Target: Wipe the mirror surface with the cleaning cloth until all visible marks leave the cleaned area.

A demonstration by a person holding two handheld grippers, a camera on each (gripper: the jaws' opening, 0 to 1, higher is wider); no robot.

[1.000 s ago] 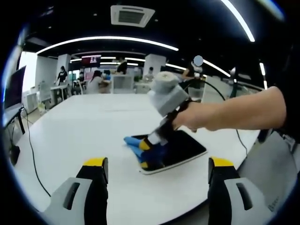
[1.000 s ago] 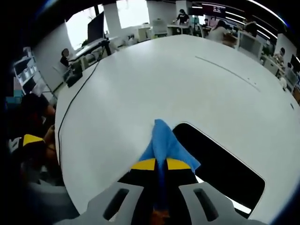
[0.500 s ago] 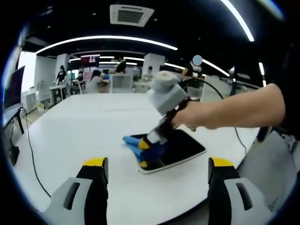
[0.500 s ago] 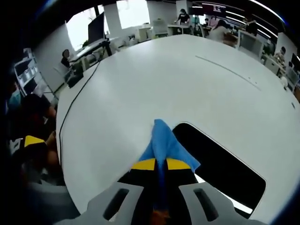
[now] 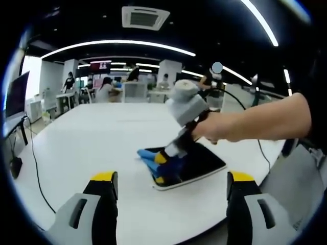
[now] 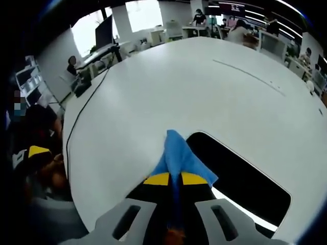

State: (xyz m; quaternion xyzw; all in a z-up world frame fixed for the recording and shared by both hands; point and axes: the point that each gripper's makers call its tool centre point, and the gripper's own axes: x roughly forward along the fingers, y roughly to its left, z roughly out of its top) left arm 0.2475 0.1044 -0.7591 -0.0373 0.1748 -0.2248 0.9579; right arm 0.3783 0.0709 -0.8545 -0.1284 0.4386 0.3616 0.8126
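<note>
Mirror (image 6: 240, 176) lies flat on the white bench (image 6: 168, 97), near its edge, dark-faced with a pale rim. Right gripper (image 6: 170, 179) is clamped on the blue cleaning cloth (image 6: 179, 158), which sits at the mirror's end, partly on the glass and partly on the bench. In the left gripper view, the left gripper (image 5: 171, 178) stands with jaws wide apart, holding nothing, short of the mirror (image 5: 196, 162). A cable (image 6: 84, 109) crosses the bench's far side. Desks and seated people occupy the background.

The white table (image 6: 153, 87) lies open on all sides of the mirror (image 6: 240, 178). A black cable (image 6: 82, 109) runs near its edge.
</note>
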